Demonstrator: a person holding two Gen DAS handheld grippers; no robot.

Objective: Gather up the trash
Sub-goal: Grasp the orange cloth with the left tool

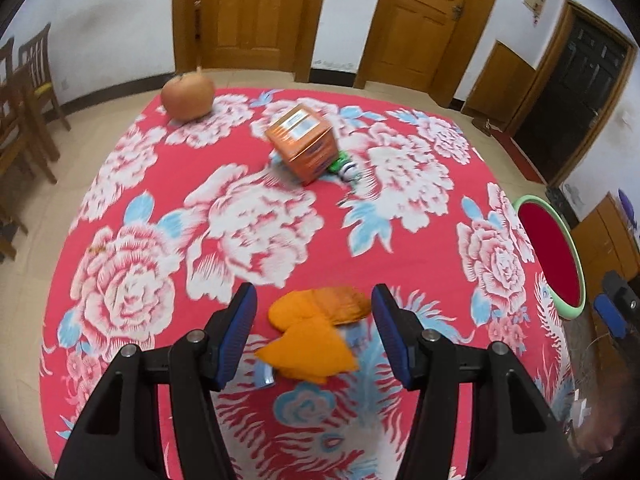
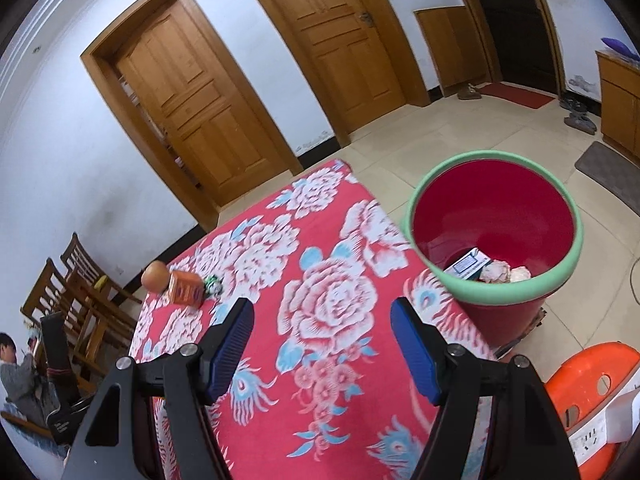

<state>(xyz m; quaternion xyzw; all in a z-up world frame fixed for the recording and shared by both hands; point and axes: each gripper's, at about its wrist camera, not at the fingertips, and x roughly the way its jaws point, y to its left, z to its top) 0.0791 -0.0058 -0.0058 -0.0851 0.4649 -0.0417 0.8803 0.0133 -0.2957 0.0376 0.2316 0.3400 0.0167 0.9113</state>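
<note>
Your left gripper stands wide around the crumpled orange peel scraps lying between its pads, not pressing them.

Your right gripper gapes empty; the green-rimmed red plastic bin sits ahead to its right.

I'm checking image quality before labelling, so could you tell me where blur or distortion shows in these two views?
Left wrist view: motion blur smears the peel, the box and the cloth; the fingers stay sharp. Right wrist view: crisper, bin clear; fisheye bends the doors and darkens the corners in both.
</note>
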